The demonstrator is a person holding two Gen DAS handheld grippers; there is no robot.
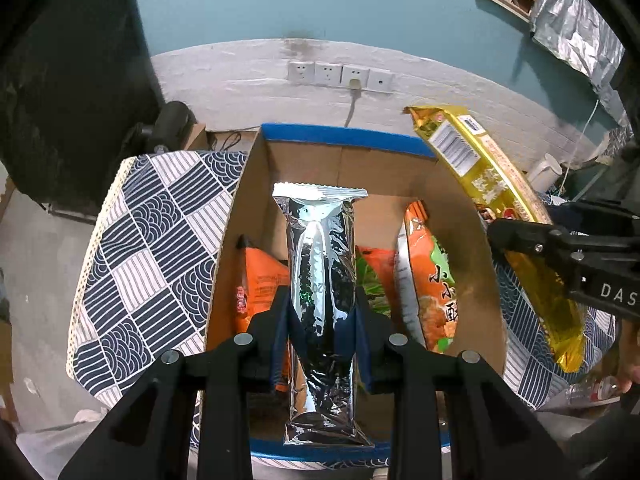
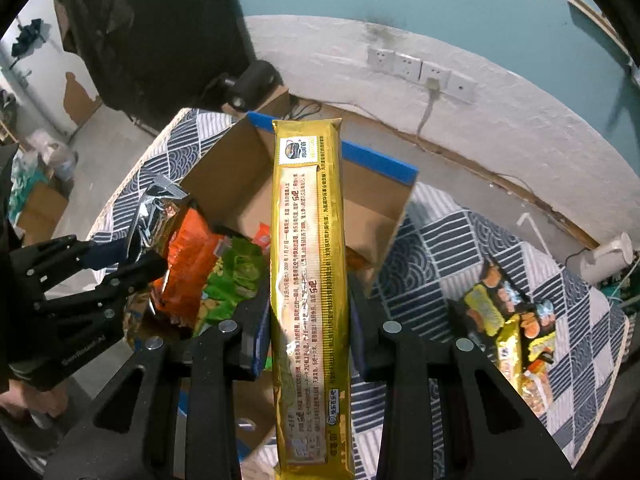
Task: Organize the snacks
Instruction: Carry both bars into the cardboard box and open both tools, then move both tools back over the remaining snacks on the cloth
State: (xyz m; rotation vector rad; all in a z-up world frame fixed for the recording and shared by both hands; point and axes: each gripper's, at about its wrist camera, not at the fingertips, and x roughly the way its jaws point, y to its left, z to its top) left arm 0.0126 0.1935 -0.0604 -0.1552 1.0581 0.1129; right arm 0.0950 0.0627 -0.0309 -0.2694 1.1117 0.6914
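The left gripper is clamped on the silver packet, which is held lengthwise above the open cardboard box containing orange snack bags. The right gripper is clamped on the long gold packet, positioned over the box's right side. Loose snacks lie on the patterned tablecloth farther right.

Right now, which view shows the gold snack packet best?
The right wrist view: the gold snack packet runs lengthwise between the right gripper with its printed back readable. The left wrist view shows it at an angle, partly hidden.
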